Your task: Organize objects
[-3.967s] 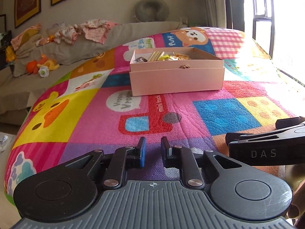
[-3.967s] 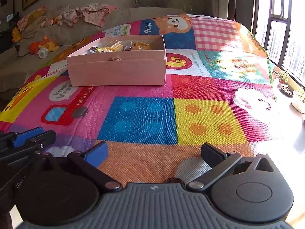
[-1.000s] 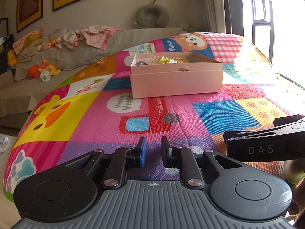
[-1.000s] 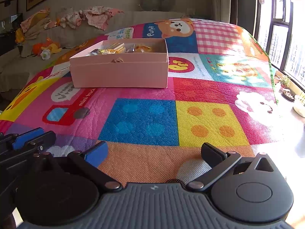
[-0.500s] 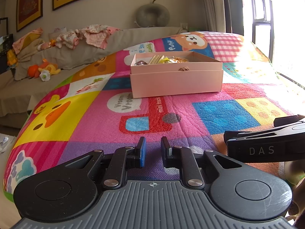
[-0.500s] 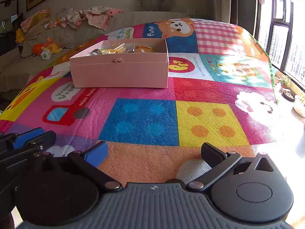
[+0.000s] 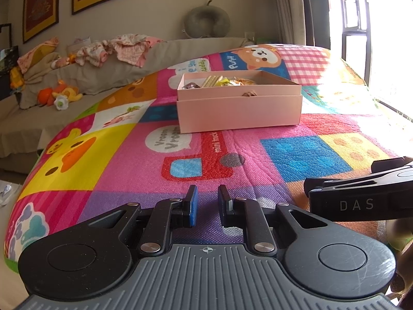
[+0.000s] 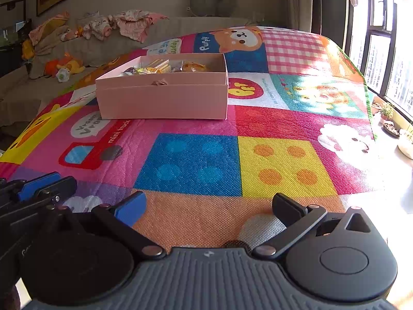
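An open pink box (image 7: 240, 111) sits on the far middle of the colourful play mat (image 7: 103, 155), with several small wrapped items (image 7: 222, 81) inside it. The box (image 8: 165, 100) lies to the upper left in the right wrist view. My left gripper (image 7: 207, 193) hovers low over the mat's near edge, well short of the box. Its jaws stand a narrow gap apart with nothing between them. My right gripper (image 8: 209, 201) is beside it on the right, wide open and empty. The left gripper's fingers (image 8: 38, 184) show at the lower left of the right wrist view.
A grey sofa (image 7: 77, 77) with heaped clothes and soft toys runs along the left and back. Windows (image 8: 374, 51) and small plant pots (image 8: 387, 113) line the right side, past the mat's edge. Bare mat (image 8: 198, 160) lies between the grippers and the box.
Compared with four seconds ago both views are tilted slightly upward, showing more wall. Over the last second nothing has moved, and neither gripper has opened or closed.
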`<control>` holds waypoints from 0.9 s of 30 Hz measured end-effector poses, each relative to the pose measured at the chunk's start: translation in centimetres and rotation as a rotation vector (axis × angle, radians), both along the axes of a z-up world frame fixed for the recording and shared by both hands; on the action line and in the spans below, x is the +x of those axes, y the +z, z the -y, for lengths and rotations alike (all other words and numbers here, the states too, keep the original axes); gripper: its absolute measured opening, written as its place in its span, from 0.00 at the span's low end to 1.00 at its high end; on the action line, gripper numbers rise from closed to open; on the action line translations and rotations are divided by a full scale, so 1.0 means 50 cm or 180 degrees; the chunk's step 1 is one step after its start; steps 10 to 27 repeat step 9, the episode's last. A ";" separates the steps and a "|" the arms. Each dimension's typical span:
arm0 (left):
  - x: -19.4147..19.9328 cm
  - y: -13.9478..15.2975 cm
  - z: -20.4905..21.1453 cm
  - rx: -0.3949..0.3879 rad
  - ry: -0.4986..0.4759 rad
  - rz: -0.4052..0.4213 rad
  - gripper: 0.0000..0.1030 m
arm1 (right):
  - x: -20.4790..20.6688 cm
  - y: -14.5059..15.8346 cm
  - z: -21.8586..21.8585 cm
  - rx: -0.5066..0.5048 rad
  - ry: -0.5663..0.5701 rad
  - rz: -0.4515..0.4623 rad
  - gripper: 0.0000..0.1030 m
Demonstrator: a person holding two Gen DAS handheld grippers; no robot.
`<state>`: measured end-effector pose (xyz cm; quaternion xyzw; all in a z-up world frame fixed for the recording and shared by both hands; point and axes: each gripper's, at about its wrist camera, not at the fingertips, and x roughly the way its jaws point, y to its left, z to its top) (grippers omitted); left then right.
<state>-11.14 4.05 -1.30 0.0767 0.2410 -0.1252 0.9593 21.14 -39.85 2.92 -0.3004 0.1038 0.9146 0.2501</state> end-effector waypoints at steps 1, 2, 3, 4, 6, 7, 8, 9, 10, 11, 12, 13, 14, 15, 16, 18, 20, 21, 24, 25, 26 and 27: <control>-0.001 0.000 -0.001 -0.0003 -0.0006 0.0002 0.18 | 0.000 0.000 0.000 -0.0002 -0.0001 0.0000 1.00; -0.001 0.001 -0.002 -0.0008 -0.0010 0.0002 0.18 | 0.001 0.000 -0.001 -0.0002 -0.0001 -0.0002 1.00; -0.001 0.001 -0.003 -0.0014 -0.0010 -0.0002 0.18 | 0.000 -0.001 -0.001 -0.0003 -0.0001 -0.0003 1.00; -0.001 0.002 -0.004 -0.0024 -0.0008 -0.0011 0.18 | 0.001 -0.001 -0.001 -0.0002 0.0000 -0.0002 1.00; 0.002 0.005 -0.007 -0.0061 -0.0007 -0.0047 0.18 | 0.000 -0.001 -0.001 0.0000 -0.0001 -0.0005 1.00; 0.004 0.006 -0.009 -0.0081 -0.0012 -0.0065 0.18 | 0.000 -0.001 0.000 0.0001 -0.0001 -0.0007 1.00; 0.005 0.007 -0.011 -0.0090 -0.0017 -0.0078 0.18 | 0.000 -0.001 0.000 0.0001 -0.0001 -0.0008 1.00; 0.005 0.008 -0.011 -0.0089 -0.0013 -0.0088 0.18 | 0.000 -0.001 -0.001 -0.0001 0.0000 -0.0005 1.00; 0.005 0.008 -0.011 -0.0089 -0.0013 -0.0088 0.18 | 0.000 -0.001 -0.001 -0.0001 0.0000 -0.0005 1.00; 0.005 0.008 -0.011 -0.0089 -0.0013 -0.0088 0.18 | 0.000 -0.001 -0.001 -0.0001 0.0000 -0.0005 1.00; 0.005 0.008 -0.011 -0.0089 -0.0013 -0.0088 0.18 | 0.000 -0.001 -0.001 -0.0001 0.0000 -0.0005 1.00; 0.005 0.008 -0.011 -0.0089 -0.0013 -0.0088 0.18 | 0.000 -0.001 -0.001 -0.0001 0.0000 -0.0005 1.00; 0.005 0.008 -0.011 -0.0089 -0.0013 -0.0088 0.18 | 0.000 -0.001 -0.001 -0.0001 0.0000 -0.0005 1.00; 0.005 0.008 -0.011 -0.0089 -0.0013 -0.0088 0.18 | 0.000 -0.001 -0.001 -0.0001 0.0000 -0.0005 1.00; 0.005 0.008 -0.011 -0.0089 -0.0013 -0.0088 0.18 | 0.000 -0.001 -0.001 -0.0001 0.0000 -0.0005 1.00; 0.005 0.008 -0.011 -0.0089 -0.0013 -0.0088 0.18 | 0.000 -0.001 -0.001 -0.0001 0.0000 -0.0005 1.00; 0.005 0.008 -0.011 -0.0089 -0.0013 -0.0088 0.18 | 0.000 -0.001 -0.001 -0.0001 0.0000 -0.0005 1.00; 0.005 0.008 -0.011 -0.0089 -0.0013 -0.0088 0.18 | 0.000 -0.001 -0.001 -0.0001 0.0000 -0.0005 1.00; 0.005 0.008 -0.011 -0.0089 -0.0013 -0.0088 0.18 | 0.000 -0.001 -0.001 -0.0001 0.0000 -0.0005 1.00; 0.005 0.008 -0.011 -0.0089 -0.0013 -0.0088 0.18 | 0.000 -0.001 -0.001 -0.0001 0.0000 -0.0005 1.00; 0.005 0.008 -0.011 -0.0089 -0.0013 -0.0088 0.18 | 0.000 -0.001 -0.001 -0.0001 0.0000 -0.0005 1.00; 0.005 0.008 -0.011 -0.0089 -0.0013 -0.0088 0.18 | 0.000 -0.001 -0.001 -0.0001 0.0000 -0.0005 1.00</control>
